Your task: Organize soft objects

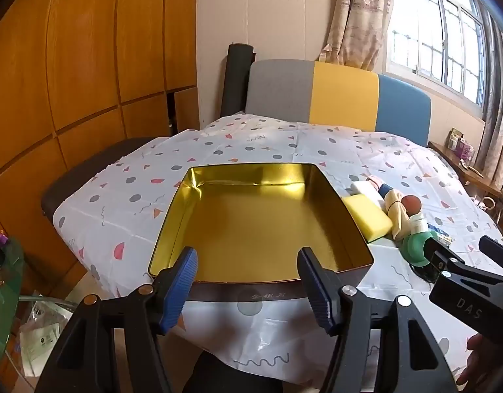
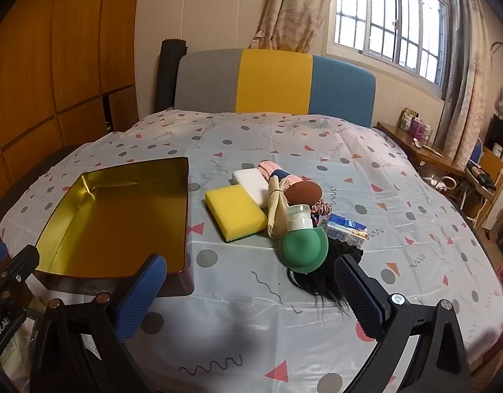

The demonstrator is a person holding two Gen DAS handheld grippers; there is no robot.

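An empty gold tin tray (image 1: 172,226) (image 2: 64,206) sits on the patterned tablecloth. To its right lies a pile: a yellow sponge (image 2: 235,211) (image 1: 366,217), a white sponge (image 2: 253,180), a green squeeze bottle (image 2: 303,245) (image 1: 413,249), a brown ball (image 2: 305,193), a cream cloth bundle (image 2: 276,209), a black hair piece (image 2: 317,281) and a small blue carton (image 2: 348,227). My left gripper (image 1: 248,281) is open and empty at the tray's near edge. My right gripper (image 2: 251,291) is open and empty, just short of the green bottle.
A grey, yellow and blue headboard (image 2: 274,82) stands behind the table. Wooden wardrobe panels (image 1: 71,65) are on the left. A window (image 2: 392,16) and a cluttered side desk (image 2: 421,144) are on the right. The table's near edge (image 1: 267,360) drops off below my left gripper.
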